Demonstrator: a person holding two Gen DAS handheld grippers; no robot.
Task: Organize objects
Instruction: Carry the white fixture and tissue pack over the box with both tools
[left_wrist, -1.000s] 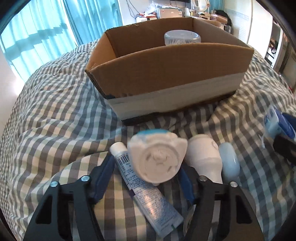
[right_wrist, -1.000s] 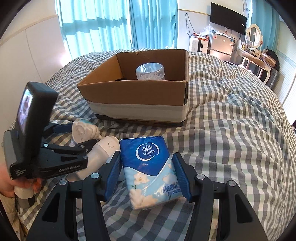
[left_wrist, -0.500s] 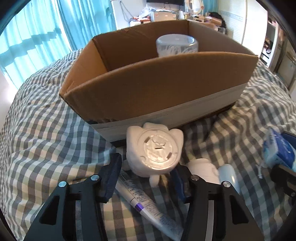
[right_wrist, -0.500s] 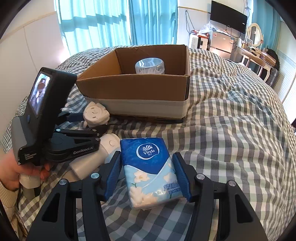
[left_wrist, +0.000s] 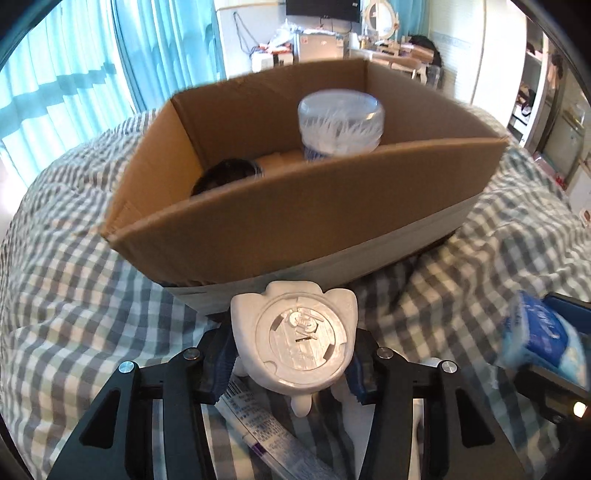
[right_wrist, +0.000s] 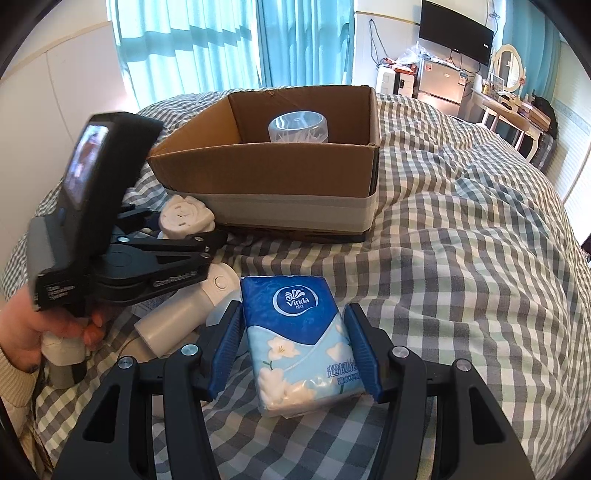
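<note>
Left wrist view: left tool (left_wrist: 293, 363), jaws just closing, clamps white figurine (left_wrist: 293, 347) at lower centre, below cardboard box (left_wrist: 295, 221). Right tool (right_wrist: 293, 350) clamps tissue pack (right_wrist: 299, 343) over the bed (right_wrist: 461, 258)

So the cardboard box (right_wrist: 273, 184) sits on the bed (right_wrist: 461, 258), toward its far side. Inside it there's a cotton swab jar (left_wrist: 340, 125) at the back wall, plus a dark round thing (left_wrist: 225, 175) in the left part, can't tell what. Just in front of the box's left corner is the figurine (right_wrist: 186, 218), and nearer still, toward the bed's left edge, a hair dryer (right_wrist: 184, 314) with a tube (left_wrist: 266, 428) beside it. The tissue pack (right_wrist: 299, 343) lies right of those.
</note>
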